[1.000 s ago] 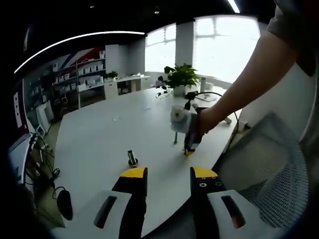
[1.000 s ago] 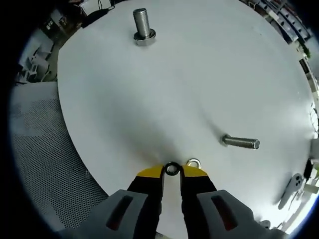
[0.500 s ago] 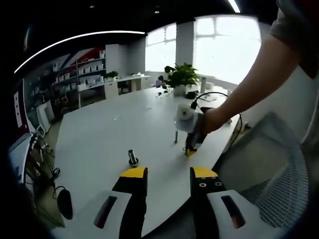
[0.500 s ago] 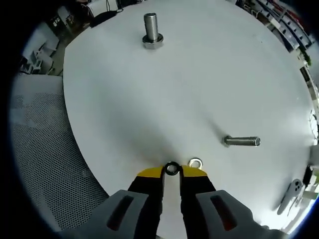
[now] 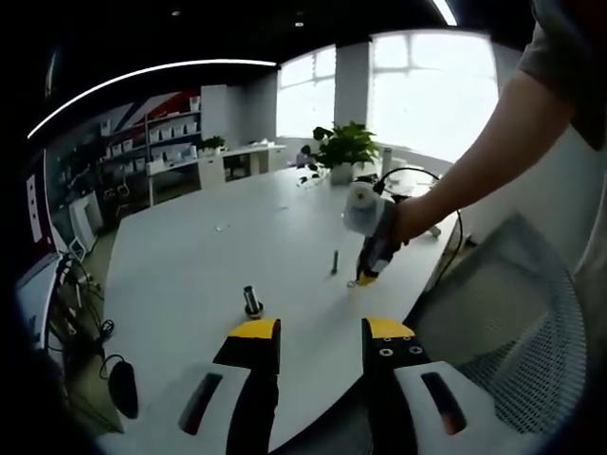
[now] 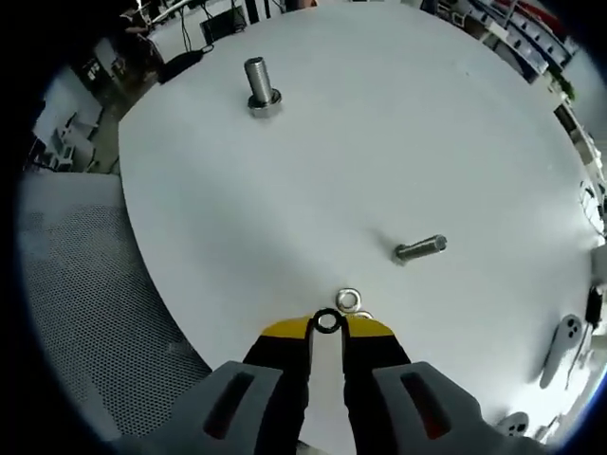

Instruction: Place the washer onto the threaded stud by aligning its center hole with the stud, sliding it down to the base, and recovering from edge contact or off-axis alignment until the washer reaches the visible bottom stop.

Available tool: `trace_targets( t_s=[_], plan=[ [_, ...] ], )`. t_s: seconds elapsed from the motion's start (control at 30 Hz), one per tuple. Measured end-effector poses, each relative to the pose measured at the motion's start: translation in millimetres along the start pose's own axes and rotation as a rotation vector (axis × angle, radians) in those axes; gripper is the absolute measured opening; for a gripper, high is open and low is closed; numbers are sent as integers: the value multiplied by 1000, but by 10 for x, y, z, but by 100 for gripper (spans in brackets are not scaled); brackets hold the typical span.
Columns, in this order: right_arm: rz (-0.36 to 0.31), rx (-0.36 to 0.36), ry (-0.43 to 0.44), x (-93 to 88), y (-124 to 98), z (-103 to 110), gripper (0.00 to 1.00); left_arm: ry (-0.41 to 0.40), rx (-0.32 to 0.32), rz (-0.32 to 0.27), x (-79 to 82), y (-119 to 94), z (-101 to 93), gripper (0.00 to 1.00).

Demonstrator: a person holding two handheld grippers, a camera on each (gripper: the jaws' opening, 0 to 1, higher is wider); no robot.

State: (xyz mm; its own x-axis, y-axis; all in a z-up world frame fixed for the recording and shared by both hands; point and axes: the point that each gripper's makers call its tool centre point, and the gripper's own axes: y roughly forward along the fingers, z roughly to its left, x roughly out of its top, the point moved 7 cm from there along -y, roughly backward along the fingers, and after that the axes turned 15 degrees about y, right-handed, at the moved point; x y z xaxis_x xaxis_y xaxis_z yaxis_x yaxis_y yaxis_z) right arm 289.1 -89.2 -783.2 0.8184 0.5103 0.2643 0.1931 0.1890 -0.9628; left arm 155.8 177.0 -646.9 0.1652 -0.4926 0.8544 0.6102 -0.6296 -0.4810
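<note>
White table below — washer pinched between right tongs.

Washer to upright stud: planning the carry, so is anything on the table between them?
Nothing visible. The right gripper holds the washer; bare table runs to the stud. A loose bolt lies off to the side.

Right claw pinches dark washer; upright threaded stud well apart on table.
</note>
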Motion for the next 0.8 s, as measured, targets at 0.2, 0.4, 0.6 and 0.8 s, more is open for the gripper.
trace_targets(
  t_s=[0.2,0.4,0.6,0.8],
  plan=[
    [-21,-31,-31,34,-70,-116,13,-4,1,0,-1,-2,3,32],
    [-46,-67,-7,105,-134,-239,13,3,0,5,-1,2,0,32],
    [-75,-81,-27,197,-207,-267,13,3,-1,8,-4,0,0,32],
    [-108,-100,-39,299,-274,-319,13,-11,10,7,-11,-6,20,32]
  ],
)
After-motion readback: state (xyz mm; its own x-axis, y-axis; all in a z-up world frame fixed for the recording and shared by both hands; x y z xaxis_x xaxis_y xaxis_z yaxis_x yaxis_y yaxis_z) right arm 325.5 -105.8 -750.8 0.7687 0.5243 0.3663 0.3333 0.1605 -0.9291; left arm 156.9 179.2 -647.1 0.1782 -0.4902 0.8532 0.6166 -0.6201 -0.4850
